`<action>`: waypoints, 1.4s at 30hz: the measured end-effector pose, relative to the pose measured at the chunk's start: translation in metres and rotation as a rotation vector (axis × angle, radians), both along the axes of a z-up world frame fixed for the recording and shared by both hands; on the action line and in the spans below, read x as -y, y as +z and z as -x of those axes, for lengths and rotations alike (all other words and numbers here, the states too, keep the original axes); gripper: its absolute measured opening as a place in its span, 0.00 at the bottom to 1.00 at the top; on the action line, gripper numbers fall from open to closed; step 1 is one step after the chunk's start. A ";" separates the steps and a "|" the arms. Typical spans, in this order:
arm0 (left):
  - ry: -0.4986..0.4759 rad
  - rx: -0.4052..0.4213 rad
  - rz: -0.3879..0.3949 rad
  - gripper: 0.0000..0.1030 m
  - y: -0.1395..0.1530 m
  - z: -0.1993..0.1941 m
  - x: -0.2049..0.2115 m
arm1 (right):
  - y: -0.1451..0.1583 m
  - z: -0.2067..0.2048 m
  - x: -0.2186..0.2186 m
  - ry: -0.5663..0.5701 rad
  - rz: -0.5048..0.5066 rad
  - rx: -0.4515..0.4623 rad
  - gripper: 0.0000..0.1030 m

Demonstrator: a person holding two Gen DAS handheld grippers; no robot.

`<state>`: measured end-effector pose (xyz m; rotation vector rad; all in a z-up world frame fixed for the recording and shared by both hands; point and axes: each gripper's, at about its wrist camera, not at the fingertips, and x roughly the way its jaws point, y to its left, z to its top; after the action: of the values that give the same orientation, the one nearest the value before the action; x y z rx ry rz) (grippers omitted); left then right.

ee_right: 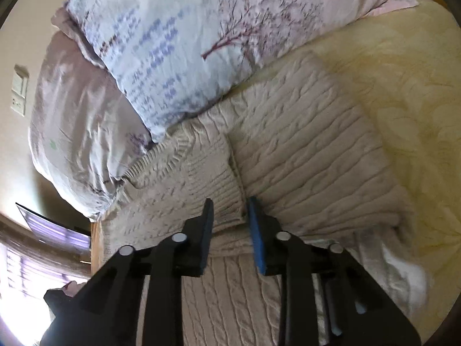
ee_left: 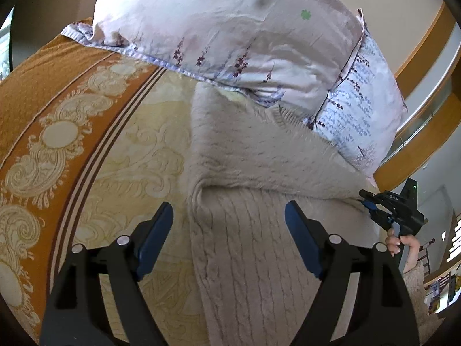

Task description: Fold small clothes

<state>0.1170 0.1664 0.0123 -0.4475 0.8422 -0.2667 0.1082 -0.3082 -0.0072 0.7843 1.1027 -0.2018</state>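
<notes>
Beige cable-knit sweater (ee_left: 259, 173) on the bed, 2 grippers at work.

The sweater lies on the cream and orange bedspread (ee_left: 57, 121), its far edge touching the 2 floral pillows (ee_left: 230, 28). The left gripper (ee_left: 229, 210) hovers over the sweater's near part with jaws wide apart, holding nothing. The right gripper (ee_right: 230, 204), jaws close together, pinches a folded edge of the sweater just below the pillows.

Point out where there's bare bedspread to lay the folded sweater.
Bare bedspread lies between the orange patterned border and the sweater, below the pillows. A second patch flanks the sweater's other side. It is crowded where the sweater meets the pillows.
</notes>
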 end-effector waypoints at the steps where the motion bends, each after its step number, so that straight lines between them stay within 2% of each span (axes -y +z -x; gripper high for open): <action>1: -0.005 -0.004 0.001 0.77 -0.001 0.000 0.001 | 0.001 0.000 -0.002 0.011 -0.008 0.013 0.08; 6: -0.016 -0.019 0.002 0.77 -0.007 0.000 0.005 | 0.037 0.017 -0.002 -0.047 0.101 0.141 0.07; 9: -0.026 -0.020 0.001 0.77 -0.008 0.001 0.007 | 0.033 0.024 0.003 -0.079 0.179 0.089 0.07; 11: -0.032 -0.024 -0.007 0.77 -0.010 0.002 0.009 | 0.018 0.024 0.006 -0.060 0.154 0.005 0.08; 12: -0.033 -0.024 -0.011 0.77 -0.010 0.003 0.010 | 0.017 0.027 0.007 -0.067 0.138 -0.004 0.09; 14: -0.033 -0.024 -0.008 0.77 -0.010 0.006 0.010 | 0.025 0.037 0.010 -0.068 0.109 0.028 0.14; 15: -0.036 -0.024 0.004 0.77 -0.010 0.009 0.010 | 0.033 0.044 0.012 -0.059 0.113 0.047 0.22; 16: -0.040 -0.023 0.013 0.77 -0.010 0.010 0.009 | 0.039 0.050 0.012 -0.055 0.117 0.061 0.35; 18: -0.052 -0.027 0.033 0.75 -0.011 0.016 0.009 | 0.049 0.067 0.016 -0.038 0.121 0.080 0.45; 21: -0.073 -0.034 0.070 0.64 -0.014 0.027 0.008 | 0.057 0.096 0.026 -0.016 0.123 0.064 0.45; 25: -0.100 -0.043 0.113 0.54 -0.018 0.043 0.009 | 0.056 0.142 0.039 -0.004 0.116 0.020 0.45; 29: -0.135 -0.053 0.184 0.44 -0.025 0.065 0.011 | 0.049 0.168 0.040 0.018 0.024 0.014 0.44; 31: -0.140 -0.039 0.208 0.44 -0.026 0.077 0.012 | 0.050 0.180 0.036 0.048 -0.020 0.033 0.41; 33: -0.167 -0.037 0.265 0.42 -0.028 0.090 0.013 | 0.049 0.190 0.030 0.082 -0.084 0.054 0.37; 37: -0.226 -0.009 0.327 0.41 -0.031 0.118 0.018 | 0.052 0.216 0.019 0.136 -0.189 0.129 0.36; 39: -0.253 0.000 0.339 0.41 -0.032 0.128 0.021 | 0.053 0.231 0.016 0.157 -0.239 0.161 0.36; 42: -0.296 0.001 0.350 0.42 -0.036 0.146 0.026 | 0.051 0.251 0.011 0.175 -0.260 0.163 0.36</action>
<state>-0.0290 0.1407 -0.0235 -0.6481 0.8626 -0.6949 -0.1432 -0.3188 0.0439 0.9128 1.0476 0.1546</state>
